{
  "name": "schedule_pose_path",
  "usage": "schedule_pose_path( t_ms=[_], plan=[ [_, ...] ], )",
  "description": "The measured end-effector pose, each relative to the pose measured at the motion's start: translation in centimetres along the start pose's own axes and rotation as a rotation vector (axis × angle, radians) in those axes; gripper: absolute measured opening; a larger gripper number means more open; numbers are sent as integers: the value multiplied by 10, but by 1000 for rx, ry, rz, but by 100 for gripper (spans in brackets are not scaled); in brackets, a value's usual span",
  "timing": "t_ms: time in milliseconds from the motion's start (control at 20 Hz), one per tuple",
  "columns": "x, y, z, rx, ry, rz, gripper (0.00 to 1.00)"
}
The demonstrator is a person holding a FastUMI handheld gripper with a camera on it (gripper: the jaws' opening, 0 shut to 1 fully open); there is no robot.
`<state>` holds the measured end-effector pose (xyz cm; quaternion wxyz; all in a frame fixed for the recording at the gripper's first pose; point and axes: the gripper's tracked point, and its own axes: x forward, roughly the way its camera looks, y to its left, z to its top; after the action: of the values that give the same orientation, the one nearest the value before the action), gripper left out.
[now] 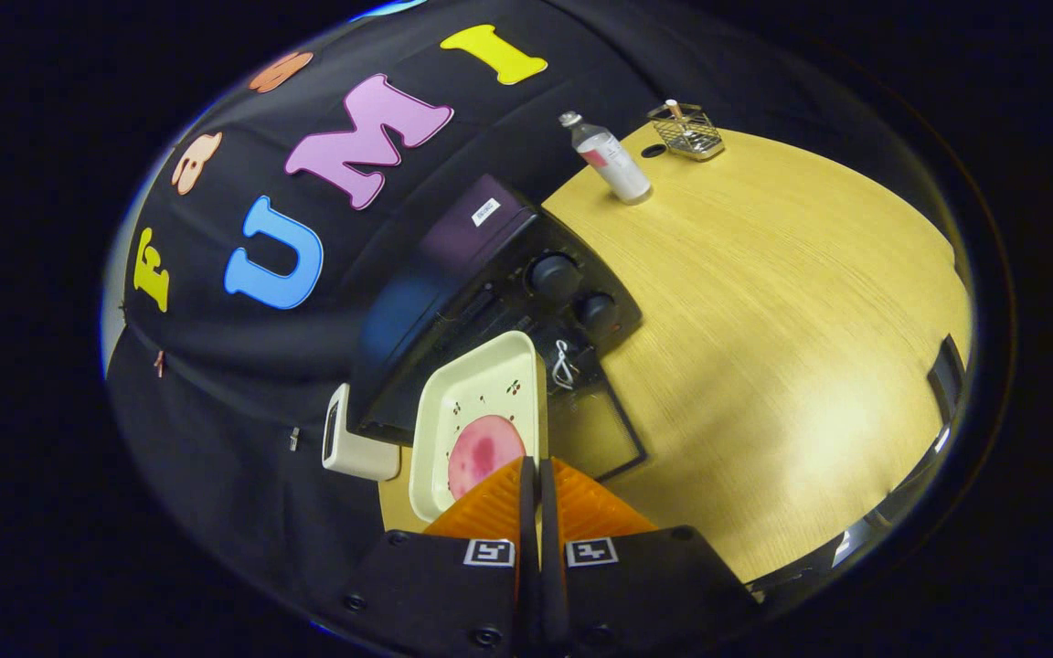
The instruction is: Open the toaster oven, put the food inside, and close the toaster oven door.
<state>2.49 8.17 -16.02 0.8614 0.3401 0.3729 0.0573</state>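
Note:
My gripper (531, 468) is shut on the near rim of a cream tray (490, 379). A round pink piece of food (483, 452) lies in the tray just ahead of the fingers. The tray hangs tilted in front of the black toaster oven (481, 265), with its far end at the oven's opening. The oven's glass door (601, 437) is folded down open onto the table, just right of the tray. Two round knobs (554, 274) sit on the oven's front panel beyond the tray.
A wooden table (764, 320) stretches to the right of the oven. At its far side stand a plastic bottle (613, 163) and a small wire basket (686, 131). A white box-like device (355, 443) sits close to the oven's left side.

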Motion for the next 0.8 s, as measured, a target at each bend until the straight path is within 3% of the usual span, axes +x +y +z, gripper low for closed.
schedule_pose_path(
  t_ms=[500,800],
  plan=[
    [109,28,9,83,-147,3,6],
    [145,25,24,122,-208,-32,6]
  ],
)
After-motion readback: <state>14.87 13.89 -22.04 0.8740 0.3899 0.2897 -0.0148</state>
